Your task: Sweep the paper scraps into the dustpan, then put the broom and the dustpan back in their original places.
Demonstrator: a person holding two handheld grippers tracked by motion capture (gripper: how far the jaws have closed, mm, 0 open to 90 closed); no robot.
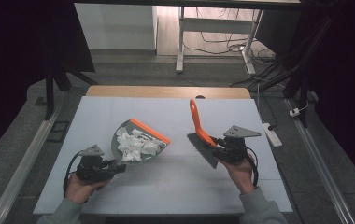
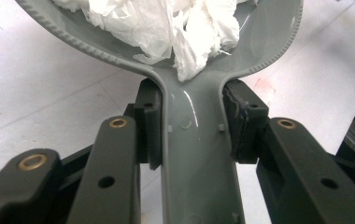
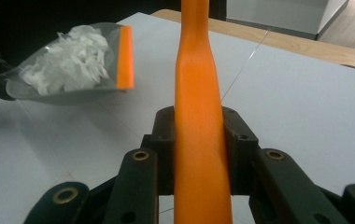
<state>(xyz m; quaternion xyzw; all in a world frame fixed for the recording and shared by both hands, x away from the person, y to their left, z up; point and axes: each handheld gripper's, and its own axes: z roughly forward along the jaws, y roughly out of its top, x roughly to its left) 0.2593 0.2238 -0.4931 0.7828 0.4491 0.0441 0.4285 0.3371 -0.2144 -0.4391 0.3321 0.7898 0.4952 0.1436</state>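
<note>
The left gripper [image 1: 117, 168] pinches the grey handle of the dustpan [image 1: 138, 140], its pads [image 2: 241, 123] pressed against both sides of the handle just behind the scoop. Crumpled white paper [image 1: 136, 144] fills the pan ahead of this gripper, and the pan's orange front lip [image 1: 150, 130] lies at its far end. The right gripper [image 1: 217, 144] is clamped on the orange handle of the brush [image 1: 199, 126]; the handle runs up and away between its pads [image 3: 164, 140], while the dark bristles [image 1: 203, 149] hang just beside its tips. The dustpan sits off to the side of the right gripper, well apart from the brush, over the white worktop [image 1: 166, 182]. Both hands [image 1: 80, 186] come in low from the near edge, the right hand [image 1: 241, 172] holding its gripper raised and pointing inward.
</note>
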